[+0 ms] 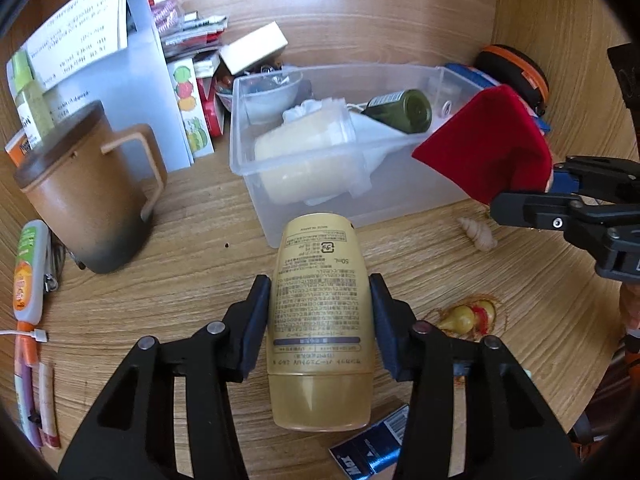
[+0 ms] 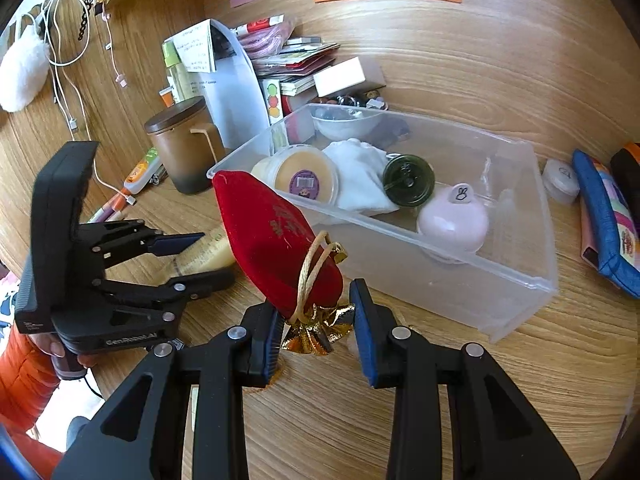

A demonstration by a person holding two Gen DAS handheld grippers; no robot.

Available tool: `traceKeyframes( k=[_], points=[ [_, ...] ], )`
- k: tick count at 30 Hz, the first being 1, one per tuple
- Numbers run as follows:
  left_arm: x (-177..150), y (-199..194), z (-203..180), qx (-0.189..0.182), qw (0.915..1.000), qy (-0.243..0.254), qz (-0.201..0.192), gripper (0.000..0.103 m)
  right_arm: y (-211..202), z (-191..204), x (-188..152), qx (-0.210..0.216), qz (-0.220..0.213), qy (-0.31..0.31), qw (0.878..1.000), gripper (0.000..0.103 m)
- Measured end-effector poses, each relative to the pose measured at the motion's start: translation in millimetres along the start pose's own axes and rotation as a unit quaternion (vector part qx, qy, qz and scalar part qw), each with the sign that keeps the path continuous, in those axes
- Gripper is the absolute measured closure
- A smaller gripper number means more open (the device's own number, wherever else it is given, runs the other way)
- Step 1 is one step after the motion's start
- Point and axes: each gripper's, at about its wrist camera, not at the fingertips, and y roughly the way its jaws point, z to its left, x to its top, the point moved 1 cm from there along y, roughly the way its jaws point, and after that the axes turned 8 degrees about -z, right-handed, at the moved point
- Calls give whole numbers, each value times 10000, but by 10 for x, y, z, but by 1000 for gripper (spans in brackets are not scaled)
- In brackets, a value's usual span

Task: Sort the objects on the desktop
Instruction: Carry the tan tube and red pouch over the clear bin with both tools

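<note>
My left gripper (image 1: 320, 304) is shut on a gold lotion tube (image 1: 320, 320), held above the wooden desk in front of the clear plastic bin (image 1: 256, 184). My right gripper (image 2: 316, 320) is shut on the gathered neck of a red velvet pouch (image 2: 276, 240), with its gold lining and cord between the pads, near the bin's (image 2: 520, 288) front left corner. The pouch (image 1: 488, 148) hangs at the bin's right end in the left wrist view, where the right gripper (image 1: 560, 196) shows. The left gripper (image 2: 188, 256) with the tube (image 2: 208, 256) shows left of the pouch.
The bin holds a yellow lidded tub (image 2: 304, 180), white cloth (image 2: 360, 176), a dark green bottle (image 2: 408, 180) and a pink round case (image 2: 452, 220). A brown lidded mug (image 1: 88, 192) stands left. A shell (image 1: 476, 234), yellow figurine (image 1: 468, 318), blue box (image 1: 372, 452), pens (image 1: 28, 392) and blue pouch (image 2: 608, 220) lie around.
</note>
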Motion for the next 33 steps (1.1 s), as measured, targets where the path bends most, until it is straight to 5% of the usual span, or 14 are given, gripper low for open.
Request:
traceKeyframes(
  k=[33],
  points=[
    [543,-531,13,-78,9967,8,-813,55,-631,-243,156,-419,-636,29,9971,74]
  ],
)
